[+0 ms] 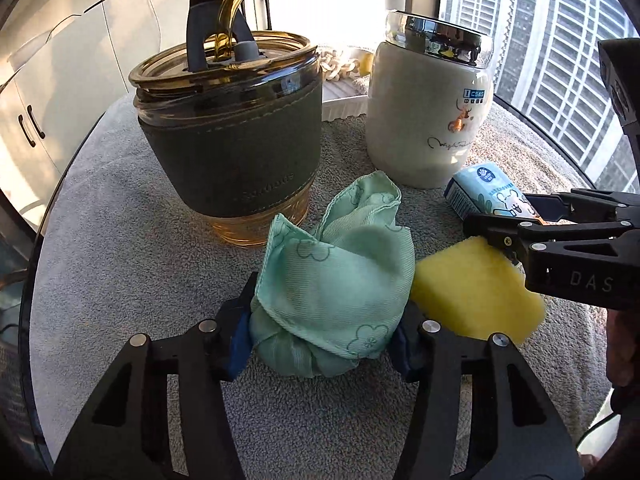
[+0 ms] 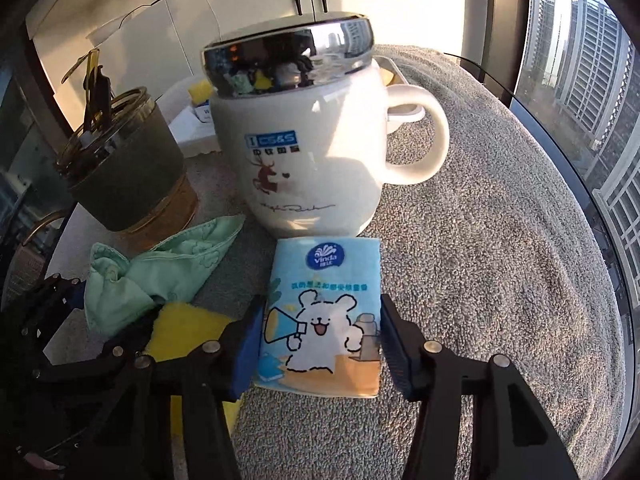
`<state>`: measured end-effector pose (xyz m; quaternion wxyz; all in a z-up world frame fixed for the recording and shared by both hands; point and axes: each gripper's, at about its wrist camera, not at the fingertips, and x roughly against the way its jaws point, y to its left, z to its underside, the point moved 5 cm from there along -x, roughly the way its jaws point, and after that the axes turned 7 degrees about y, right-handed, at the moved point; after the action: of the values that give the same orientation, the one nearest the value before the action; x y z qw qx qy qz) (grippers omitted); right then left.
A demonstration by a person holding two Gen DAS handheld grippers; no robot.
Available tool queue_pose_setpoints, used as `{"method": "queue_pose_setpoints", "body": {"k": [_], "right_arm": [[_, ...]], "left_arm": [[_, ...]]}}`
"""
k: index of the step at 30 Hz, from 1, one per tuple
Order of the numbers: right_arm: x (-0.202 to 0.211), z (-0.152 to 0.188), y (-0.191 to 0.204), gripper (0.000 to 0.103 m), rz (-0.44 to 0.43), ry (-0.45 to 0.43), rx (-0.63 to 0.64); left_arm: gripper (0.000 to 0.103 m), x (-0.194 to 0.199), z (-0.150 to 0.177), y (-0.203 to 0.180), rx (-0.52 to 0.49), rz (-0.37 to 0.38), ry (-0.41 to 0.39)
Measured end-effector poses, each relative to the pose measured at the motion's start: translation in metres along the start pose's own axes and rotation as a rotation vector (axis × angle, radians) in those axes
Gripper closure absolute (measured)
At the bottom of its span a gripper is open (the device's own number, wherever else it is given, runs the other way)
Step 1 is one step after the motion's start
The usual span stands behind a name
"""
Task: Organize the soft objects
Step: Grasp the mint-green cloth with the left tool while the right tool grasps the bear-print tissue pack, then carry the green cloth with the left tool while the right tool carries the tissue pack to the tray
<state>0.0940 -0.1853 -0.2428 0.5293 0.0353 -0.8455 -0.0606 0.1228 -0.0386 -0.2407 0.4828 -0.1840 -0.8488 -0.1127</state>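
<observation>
Grasp stage: the left gripper (image 1: 322, 340) is clamped on a bunched green cloth (image 1: 336, 280) lying on the grey towel (image 1: 120, 280), its blue pads pressed into both sides. The right gripper (image 2: 322, 344) brackets a tissue pack (image 2: 320, 312), pads at its edges; whether they squeeze it cannot be told. A yellow sponge (image 1: 472, 288) lies between the two grippers. Beyond stand an amber cup (image 1: 228, 136) and a white mug (image 1: 428, 120), with a white tray (image 1: 344, 104) behind. Next, probably, comes a lift clear of both vessels toward the tray.
</observation>
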Motion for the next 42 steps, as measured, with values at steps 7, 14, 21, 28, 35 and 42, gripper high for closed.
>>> {"method": "queue_pose_setpoints", "body": {"k": [7,14,21,28,35,42], "right_arm": [[0.017,0.018,-0.009,0.046,-0.014,0.0,-0.012],[0.033,0.021,-0.028,0.046,0.025,-0.014,-0.032],[0.045,0.013,-0.056,0.046,0.075,-0.026,-0.078],[0.047,0.0,-0.088,0.046,0.122,-0.032,-0.116],[0.038,-0.023,-0.113,0.046,0.158,-0.039,-0.136],[0.024,-0.06,-0.136,0.046,0.166,-0.041,-0.152]], "left_arm": [[0.053,0.015,0.013,0.018,0.066,0.053,0.002],[0.053,0.026,0.026,0.041,0.09,-0.026,0.006],[0.053,0.031,0.035,0.069,0.128,-0.082,-0.003],[0.053,0.033,0.027,0.098,0.177,-0.128,-0.005],[0.053,0.027,0.012,0.123,0.222,-0.169,-0.014],[0.053,0.016,-0.013,0.155,0.293,-0.183,-0.02]]}}
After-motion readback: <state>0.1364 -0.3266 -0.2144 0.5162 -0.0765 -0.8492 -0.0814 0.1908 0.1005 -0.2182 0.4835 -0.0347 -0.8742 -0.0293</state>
